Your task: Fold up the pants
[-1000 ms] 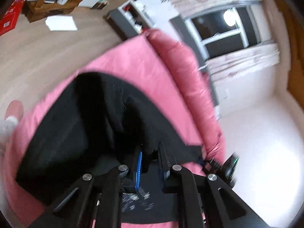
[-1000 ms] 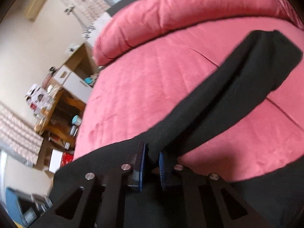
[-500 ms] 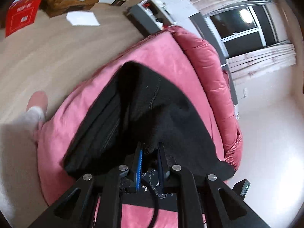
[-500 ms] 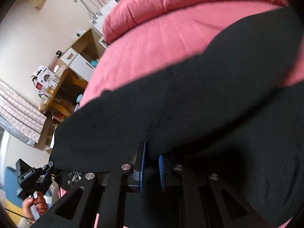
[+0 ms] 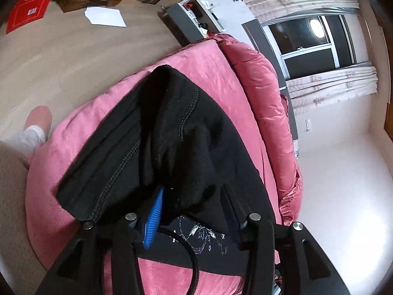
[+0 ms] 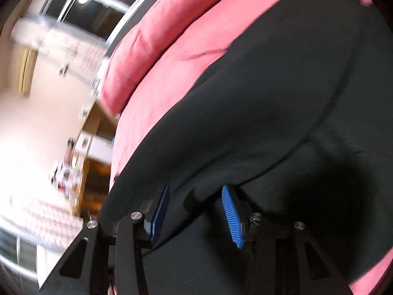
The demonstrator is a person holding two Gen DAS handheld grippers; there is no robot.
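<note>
Black pants (image 5: 172, 132) folded on pink bedding (image 5: 211, 66), long axis running away from left gripper (image 5: 194, 201). Both grippers opening, released; cloth loose between right gripper (image 6: 195, 196) pads.

A second ago both grippers pinched the black fleece pants (image 5: 196, 132); now the left gripper (image 5: 194, 211) and the right gripper (image 6: 196, 209) are opening, blue pads parted, the cloth loose between them. The long trouser leg that hung stretched across the pink velvety bedspread (image 5: 211, 66) now lies doubled over the rest
</note>
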